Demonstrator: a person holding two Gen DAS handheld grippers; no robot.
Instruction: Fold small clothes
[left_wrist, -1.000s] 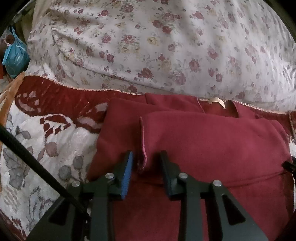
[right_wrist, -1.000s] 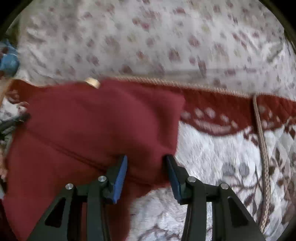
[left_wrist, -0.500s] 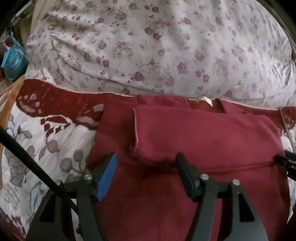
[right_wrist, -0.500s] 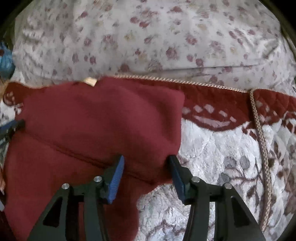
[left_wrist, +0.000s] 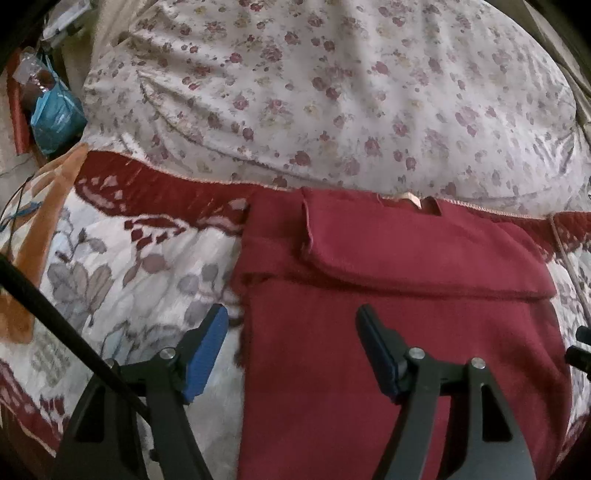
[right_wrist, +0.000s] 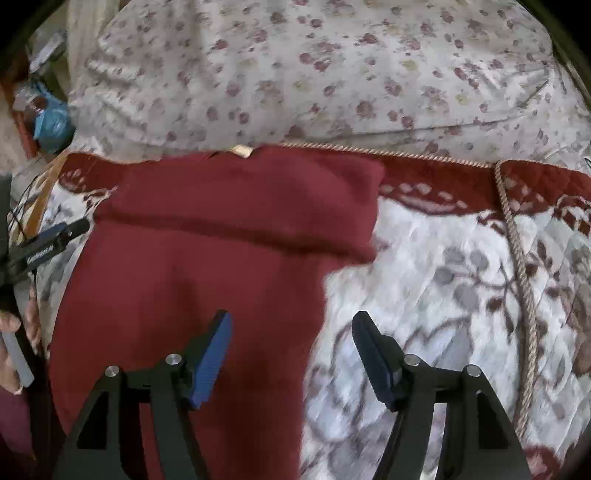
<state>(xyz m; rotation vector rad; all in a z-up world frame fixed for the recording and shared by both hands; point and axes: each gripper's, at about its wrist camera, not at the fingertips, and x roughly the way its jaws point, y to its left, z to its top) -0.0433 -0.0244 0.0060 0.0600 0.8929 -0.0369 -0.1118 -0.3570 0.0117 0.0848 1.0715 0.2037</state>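
Observation:
A dark red garment (left_wrist: 388, 332) lies flat on the patterned bedspread, with a sleeve folded across its upper part (left_wrist: 424, 254) and a tan neck label (left_wrist: 410, 199) at the far edge. My left gripper (left_wrist: 291, 332) is open and empty over the garment's left edge. The garment also shows in the right wrist view (right_wrist: 207, 258). My right gripper (right_wrist: 291, 338) is open and empty over its right edge. The left gripper's tip shows in the right wrist view (right_wrist: 55, 236).
A white floral pillow (left_wrist: 332, 92) lies behind the garment. The white and red bedspread (right_wrist: 461, 277) has a tan cord trim (right_wrist: 517, 258). A blue bag (left_wrist: 55, 114) sits off the bed at the far left.
Both grippers opened wide, let go of the folded sleeve, and pulled back toward me. The sleeve now lies folded across the garment.

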